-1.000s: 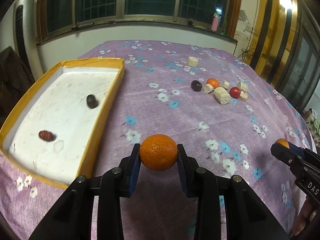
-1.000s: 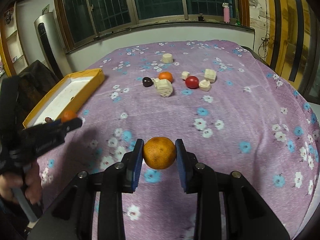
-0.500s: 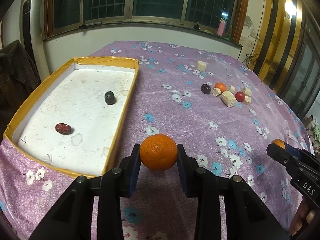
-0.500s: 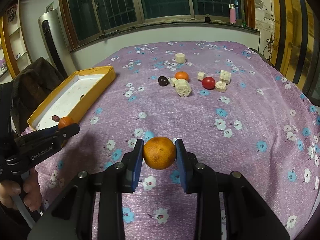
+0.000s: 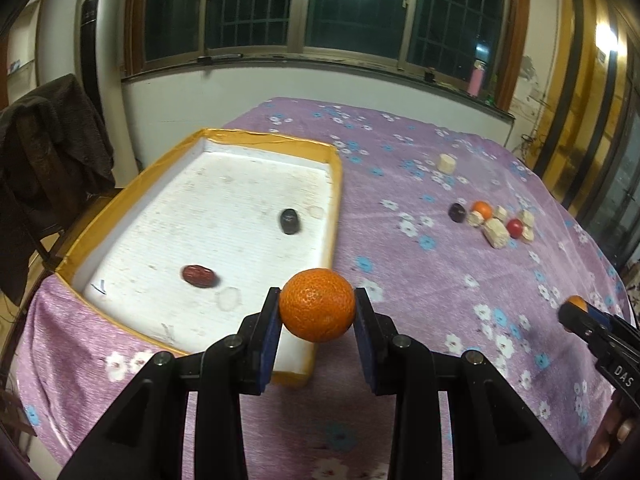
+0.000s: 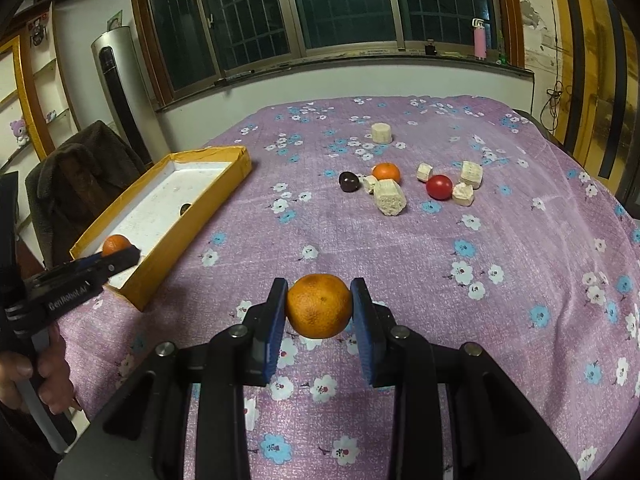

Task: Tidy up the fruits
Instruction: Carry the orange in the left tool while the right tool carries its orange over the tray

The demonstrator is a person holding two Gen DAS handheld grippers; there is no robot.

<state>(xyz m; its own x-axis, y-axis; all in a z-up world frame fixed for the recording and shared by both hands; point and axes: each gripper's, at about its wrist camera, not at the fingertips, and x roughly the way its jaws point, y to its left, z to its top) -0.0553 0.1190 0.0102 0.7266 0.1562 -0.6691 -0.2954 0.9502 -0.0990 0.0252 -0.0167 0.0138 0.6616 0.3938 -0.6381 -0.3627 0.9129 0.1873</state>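
My left gripper (image 5: 316,312), pinching a tangerine (image 5: 317,305), at the tray (image 5: 335,200) edge; next, release ahead, inside; right gripper (image 6: 319,312) pinches another.

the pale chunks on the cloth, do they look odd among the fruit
Yes. The pale chunks are crumbly, broken-looking blocks, not fruit, scattered among a small orange, a red fruit and a dark fruit. One round piece sits apart, farther back. Nothing looks spilled.

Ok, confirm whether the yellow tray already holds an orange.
No: the yellow tray holds only a red date and a dark fruit.
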